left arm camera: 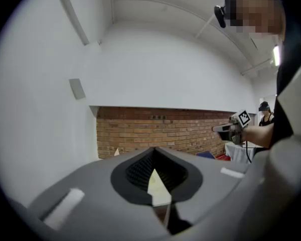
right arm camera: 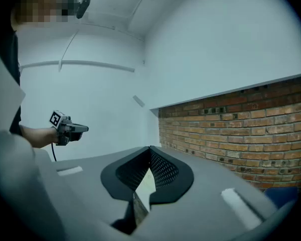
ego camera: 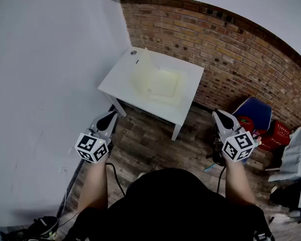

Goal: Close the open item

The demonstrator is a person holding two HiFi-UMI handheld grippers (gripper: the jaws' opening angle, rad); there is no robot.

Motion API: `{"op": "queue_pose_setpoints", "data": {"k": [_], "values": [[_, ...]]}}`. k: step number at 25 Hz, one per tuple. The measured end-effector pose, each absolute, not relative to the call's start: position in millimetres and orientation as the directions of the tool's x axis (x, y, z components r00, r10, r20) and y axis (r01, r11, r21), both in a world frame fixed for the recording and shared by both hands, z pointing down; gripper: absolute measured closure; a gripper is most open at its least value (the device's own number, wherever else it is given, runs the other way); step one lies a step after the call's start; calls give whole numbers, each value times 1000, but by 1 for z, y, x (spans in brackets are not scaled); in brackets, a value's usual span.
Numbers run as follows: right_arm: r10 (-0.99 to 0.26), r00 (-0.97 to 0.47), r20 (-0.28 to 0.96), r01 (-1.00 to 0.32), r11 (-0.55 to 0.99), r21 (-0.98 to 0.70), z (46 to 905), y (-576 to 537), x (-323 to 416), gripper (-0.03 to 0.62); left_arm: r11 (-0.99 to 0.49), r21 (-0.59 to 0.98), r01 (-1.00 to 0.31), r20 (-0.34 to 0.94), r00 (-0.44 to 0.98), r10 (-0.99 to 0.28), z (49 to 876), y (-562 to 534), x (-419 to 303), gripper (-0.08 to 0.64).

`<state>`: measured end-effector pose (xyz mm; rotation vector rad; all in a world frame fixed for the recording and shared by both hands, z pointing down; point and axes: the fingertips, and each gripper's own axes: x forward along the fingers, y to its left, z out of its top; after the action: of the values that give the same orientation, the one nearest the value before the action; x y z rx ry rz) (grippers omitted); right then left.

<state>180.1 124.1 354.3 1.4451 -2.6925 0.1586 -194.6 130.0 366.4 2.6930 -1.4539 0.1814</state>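
Note:
A pale yellowish open item (ego camera: pixel 158 83) lies on a small white table (ego camera: pixel 185 112) against the brick wall, with one flap raised at its left side. Both grippers hang in the air short of the table, apart from it and pointing at it. My left gripper (ego camera: pixel 110 116) is off the table's near left corner, jaws together with nothing between them. My right gripper (ego camera: pixel 218 115) is to the right of the table, also shut and empty. In the left gripper view the jaws (left arm camera: pixel 154 149) meet at the tip, and the right gripper view shows its jaws (right arm camera: pixel 149 148) the same way.
A white wall (ego camera: pixel 45 84) runs along the left and a brick wall (ego camera: pixel 226 49) behind the table. A blue object (ego camera: pixel 255 112), a red crate (ego camera: pixel 277 134) and grey covered things (ego camera: pixel 296 154) stand at the right. Cables (ego camera: pixel 113 177) trail on the wooden floor. Another person (left arm camera: pixel 265 115) stands far off.

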Motion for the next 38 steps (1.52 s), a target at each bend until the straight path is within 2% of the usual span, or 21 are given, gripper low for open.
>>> {"op": "queue_pose_setpoints", "data": {"k": [13, 21, 38], "values": [[-785, -605, 134, -796, 599, -82, 368, 121, 197, 591, -523, 10, -852, 103, 521, -847, 361, 134, -156, 557], [-782, -605, 153, -795, 602, -66, 380, 112, 191, 591, -504, 38, -863, 80, 505, -859, 361, 126, -163, 557], [-791, -584, 185, -810, 582, -69, 391, 65, 176, 591, -535, 55, -843, 121, 537, -835, 380, 59, -178, 557]]}}
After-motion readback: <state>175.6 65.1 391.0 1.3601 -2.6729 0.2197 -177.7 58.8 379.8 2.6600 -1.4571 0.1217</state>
